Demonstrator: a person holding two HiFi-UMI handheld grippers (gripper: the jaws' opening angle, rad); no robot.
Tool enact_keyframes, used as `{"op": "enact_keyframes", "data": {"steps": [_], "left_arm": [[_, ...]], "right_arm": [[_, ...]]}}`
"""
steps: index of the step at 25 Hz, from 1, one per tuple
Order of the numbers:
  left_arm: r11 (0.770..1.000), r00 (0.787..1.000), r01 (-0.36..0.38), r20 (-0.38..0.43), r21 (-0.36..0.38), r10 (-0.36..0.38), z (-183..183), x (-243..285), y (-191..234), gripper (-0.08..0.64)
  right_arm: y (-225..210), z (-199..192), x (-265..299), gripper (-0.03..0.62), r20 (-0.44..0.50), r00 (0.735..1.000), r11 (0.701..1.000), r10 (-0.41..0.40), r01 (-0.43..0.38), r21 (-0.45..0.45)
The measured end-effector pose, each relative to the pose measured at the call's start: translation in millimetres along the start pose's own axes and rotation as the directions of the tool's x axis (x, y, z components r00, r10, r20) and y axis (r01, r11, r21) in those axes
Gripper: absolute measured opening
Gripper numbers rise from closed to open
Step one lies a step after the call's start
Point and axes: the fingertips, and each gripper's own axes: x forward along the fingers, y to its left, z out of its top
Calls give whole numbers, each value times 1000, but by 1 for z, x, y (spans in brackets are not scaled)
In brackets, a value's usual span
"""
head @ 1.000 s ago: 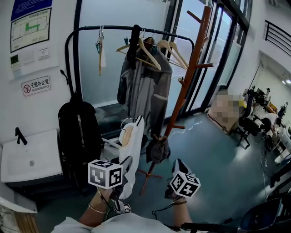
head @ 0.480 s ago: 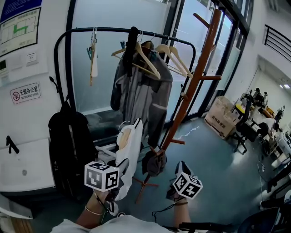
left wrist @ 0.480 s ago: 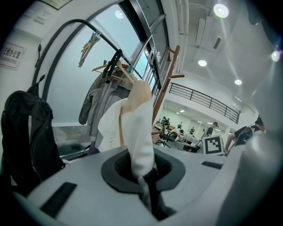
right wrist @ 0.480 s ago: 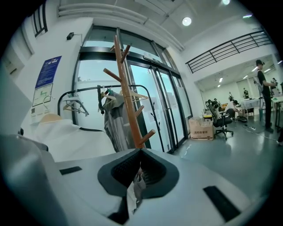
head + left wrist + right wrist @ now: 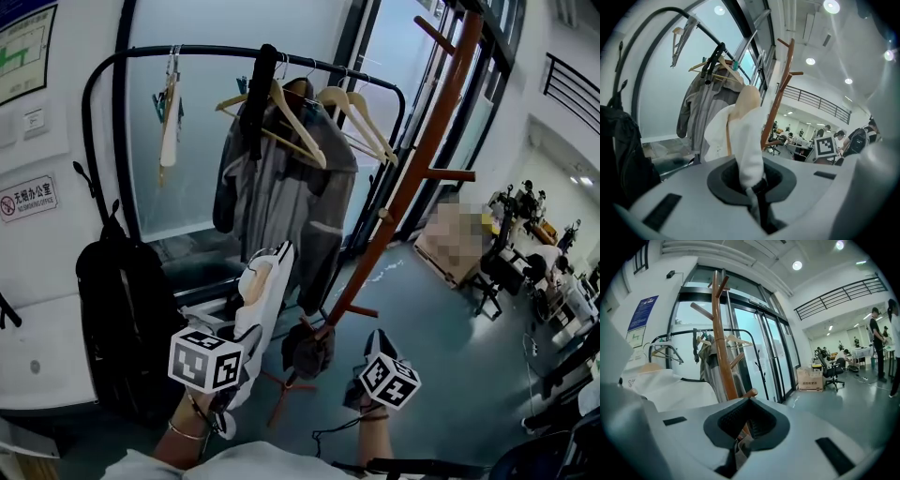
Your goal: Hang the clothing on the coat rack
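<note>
My left gripper (image 5: 246, 352) is shut on a white garment (image 5: 266, 291) with a tan inner collar, which rises from its jaws (image 5: 757, 192) and hides part of the view ahead. The tall brown wooden coat rack (image 5: 412, 169) stands just beyond, its pole (image 5: 723, 348) straight ahead in the right gripper view. A dark grey garment (image 5: 305, 347) bunches at the rack's low pegs. My right gripper (image 5: 364, 354) sits beside it, and grey cloth shows pinched between its jaws (image 5: 738, 446). The white garment (image 5: 665, 385) lies to its left.
A black clothes rail (image 5: 187, 52) holds wooden hangers and a grey jacket (image 5: 291, 206) behind the white garment. A black backpack (image 5: 127, 309) and a white cabinet (image 5: 37, 356) stand at the left. Glass doors run behind the rack; desks, chairs and people are at the far right.
The view has drifted closer and rightward, so the coat rack and rail look larger and shifted left. Both grippers keep their holds and places relative to each other.
</note>
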Motion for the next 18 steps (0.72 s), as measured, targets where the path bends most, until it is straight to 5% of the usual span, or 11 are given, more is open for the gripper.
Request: {"op": "enact_keyframes", "data": {"steps": [18], "left_arm": [[991, 997, -19, -66, 133, 28, 43, 45, -4, 25]], "right_arm": [[-46, 40, 61, 23, 52, 999, 999, 15, -18, 50]]}}
